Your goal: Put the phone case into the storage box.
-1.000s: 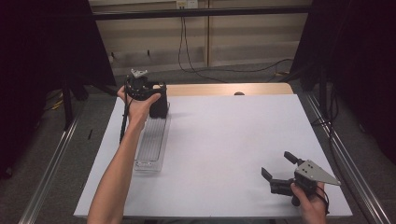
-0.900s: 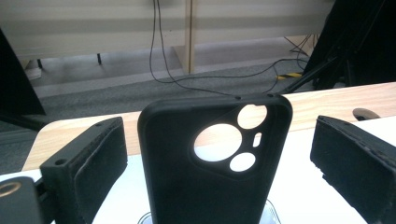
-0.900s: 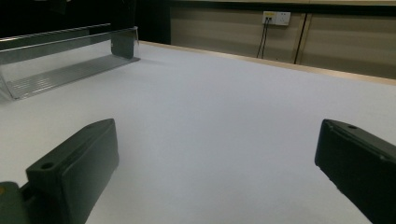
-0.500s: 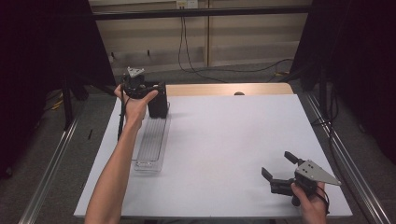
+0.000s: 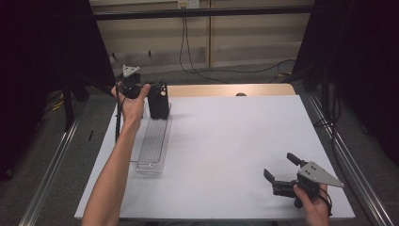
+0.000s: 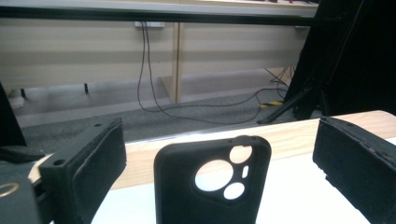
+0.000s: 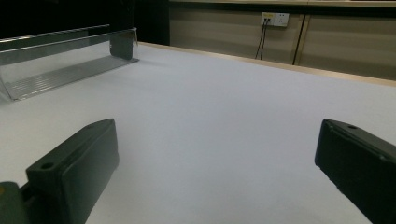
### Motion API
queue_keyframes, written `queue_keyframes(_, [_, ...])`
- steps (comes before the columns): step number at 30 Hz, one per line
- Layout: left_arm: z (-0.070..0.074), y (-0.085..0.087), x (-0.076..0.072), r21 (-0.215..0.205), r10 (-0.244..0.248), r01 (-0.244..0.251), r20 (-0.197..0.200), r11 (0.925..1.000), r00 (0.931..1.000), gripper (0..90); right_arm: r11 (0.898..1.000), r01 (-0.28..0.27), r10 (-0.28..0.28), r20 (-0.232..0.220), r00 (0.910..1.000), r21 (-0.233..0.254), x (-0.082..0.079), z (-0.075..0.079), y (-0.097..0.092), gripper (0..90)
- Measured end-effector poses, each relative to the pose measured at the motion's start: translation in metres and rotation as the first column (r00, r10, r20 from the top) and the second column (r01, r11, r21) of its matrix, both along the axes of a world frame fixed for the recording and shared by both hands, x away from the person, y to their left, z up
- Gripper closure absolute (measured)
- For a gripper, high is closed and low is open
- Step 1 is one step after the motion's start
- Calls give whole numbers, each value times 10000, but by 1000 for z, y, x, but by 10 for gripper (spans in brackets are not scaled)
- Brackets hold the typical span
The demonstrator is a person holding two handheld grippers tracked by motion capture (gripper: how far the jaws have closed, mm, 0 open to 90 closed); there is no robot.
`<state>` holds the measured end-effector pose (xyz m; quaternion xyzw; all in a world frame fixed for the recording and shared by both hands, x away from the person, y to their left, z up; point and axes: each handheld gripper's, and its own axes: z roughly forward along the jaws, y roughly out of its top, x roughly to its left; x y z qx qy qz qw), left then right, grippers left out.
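A black phone case (image 5: 158, 100) stands upright at the far end of a clear ridged tray (image 5: 151, 141) on the table's left side. My left gripper (image 5: 150, 92) is held by a hand beside the case, at the far left of the table. In the left gripper view, the left gripper (image 6: 217, 130) is open wide. The case (image 6: 212, 186) stands between the jaws with its camera cut-outs facing me and touches neither pad. My right gripper (image 5: 280, 165) rests open near the front right edge and holds nothing. In its own view, the right gripper (image 7: 218, 126) looks across bare table.
The white table top (image 5: 235, 132) has a wooden strip along its far edge (image 5: 226, 89). Metal rails run along both sides of the table. Cables hang on the back wall. The tray (image 7: 60, 70) lies far left in the right gripper view.
My left gripper has shifted a little to the left and back from the phone case. The right gripper has stayed where it was.
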<state>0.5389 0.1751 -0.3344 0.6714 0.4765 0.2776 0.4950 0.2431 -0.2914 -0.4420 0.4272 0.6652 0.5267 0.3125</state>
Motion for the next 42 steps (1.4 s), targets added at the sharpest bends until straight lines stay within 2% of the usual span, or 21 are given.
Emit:
queue_keyframes(3, [1, 3, -1, 99, -229, 230, -46, 9997, 9997, 30, 10000, 11, -11, -5, 10000, 36, 0, 0, 0, 0])
queue_keyframes(6, [2, 8, -2, -81, -501, 500, -57, 9987, 9987, 30, 10000, 16, -16, -8, 10000, 55, 0, -1, 0, 0])
queue_keyframes(9, [5, 11, -5, 46, -607, 607, 140, 9981, 9981, 29, 10000, 19, -19, -20, 10000, 75, 0, -1, -1, 0])
queue_keyframes(13, [7, 14, -9, -103, -634, 639, 466, 9979, 9969, 23, 10000, 23, -23, -10, 10000, 67, 0, -1, -3, 0])
queue_keyframes(17, [5, 16, -14, -220, -732, 746, 586, 9970, 9956, 24, 9999, 75, -75, -6, 10000, 95, -1, -1, -4, 0])
queue_keyframes(19, [4, 17, -17, -70, -782, 789, 686, 9969, 9946, 28, 9998, 137, -137, -15, 9999, 143, -2, -1, -4, 0])
queue_keyframes(21, [3, 18, -21, 54, -677, 675, 994, 9977, 9927, 34, 9998, 143, -143, 9, 9999, 104, -3, -1, -5, 0])
queue_keyframes(24, [3, 19, -25, -78, -714, 727, 1083, 9973, 9915, 34, 9999, 153, -154, 40, 9999, 76, -3, 0, -5, 0])
queue_keyframes(26, [3, 19, -28, 42, -913, 914, 1149, 9958, 9892, 33, 9998, 175, -176, 30, 9998, 105, -3, 0, -5, 0])
queue_keyframes(28, [2, 19, -31, 73, -817, 815, 1235, 9966, 9890, 32, 9998, 153, -154, 32, 9999, 85, -3, 0, -5, 0])
queue_keyframes(30, [2, 19, -32, -65, -893, 905, 1108, 9959, 9898, 30, 9998, 169, -170, 41, 9998, 87, -3, 0, -6, 0])
queue_keyframes(32, [-1, 18, -35, -158, -1095, 1122, 1189, 9936, 9868, 9, 9998, 169, -170, 51, 9998, 83, -3, 0, -6, 0])
queue_keyframes(36, [-7, 15, -41, -212, -1027, 1058, 1163, 9942, 9879, 16, 9997, 188, -189, 62, 9998, 131, -3, 1, -6, 0])
queue_keyframes(38, [-10, 15, -43, -315, -1027, 1062, 973, 9938, 9899, 30, 9997, 183, -184, 70, 9998, 142, -3, 1, -5, 0])
queue_keyframes(40, [-12, 16, -46, -176, -947, 972, 1100, 9951, 9894, 37, 9998, 152, -153, 95, 9998, 113, -4, 1, -5, 0])
queue_keyframes(42, [-14, 19, -48, -364, -1029, 1072, 1049, 9936, 9892, 37, 9998, 155, -156, 118, 9998, 122, -4, 1, -5, 0])
